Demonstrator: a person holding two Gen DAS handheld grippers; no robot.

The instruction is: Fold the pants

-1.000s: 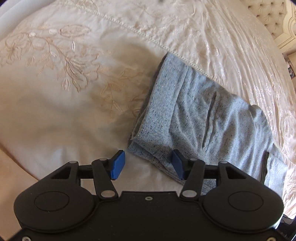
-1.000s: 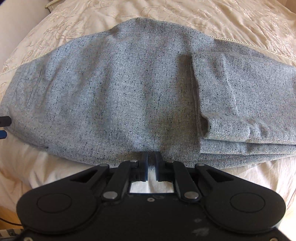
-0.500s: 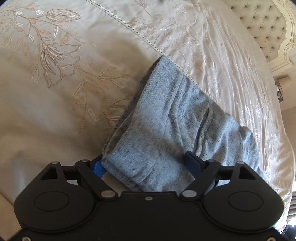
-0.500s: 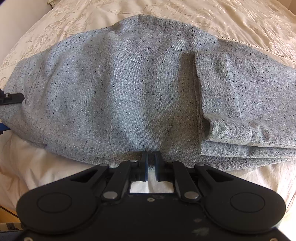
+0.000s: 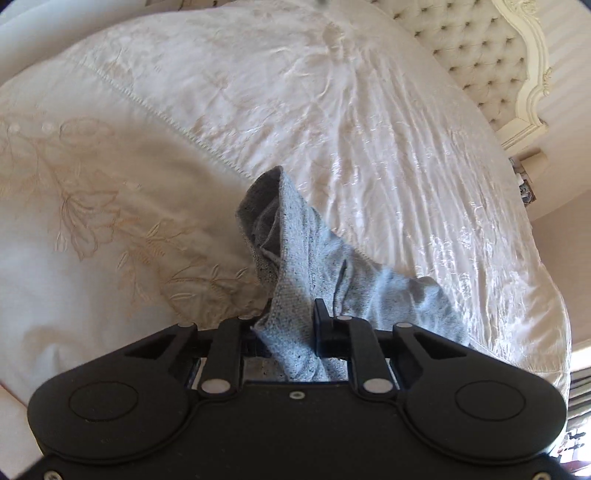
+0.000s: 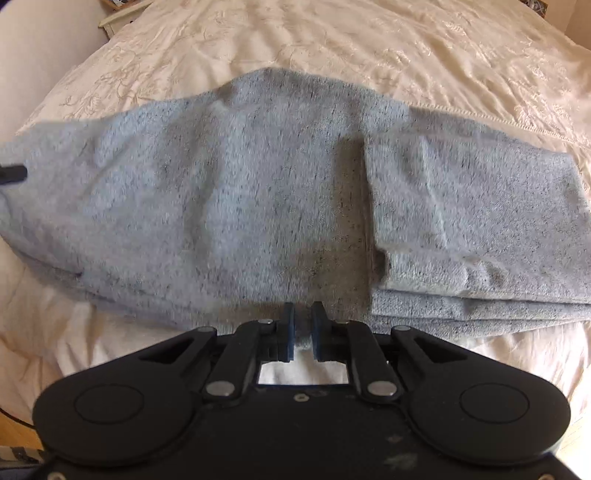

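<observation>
Grey flecked pants [image 6: 258,206] lie partly folded on a cream bedspread, with a folded leg section [image 6: 461,229] stacked at the right. My right gripper [image 6: 303,325] is shut on the near edge of the pants at mid-length. My left gripper [image 5: 284,325] is shut on a bunched end of the pants [image 5: 295,258] and holds it raised off the bed. The tip of the left gripper [image 6: 13,173] shows at the far left of the right wrist view.
The embroidered cream bedspread [image 5: 110,192] covers the whole bed. A tufted headboard [image 5: 480,55] stands at the back right in the left wrist view. A piece of furniture [image 6: 118,16] stands past the bed's far left corner.
My left gripper closed on the end of the pants and lifted it, bunching the cloth. The right gripper stayed shut on the near edge; the pants shifted slightly.
</observation>
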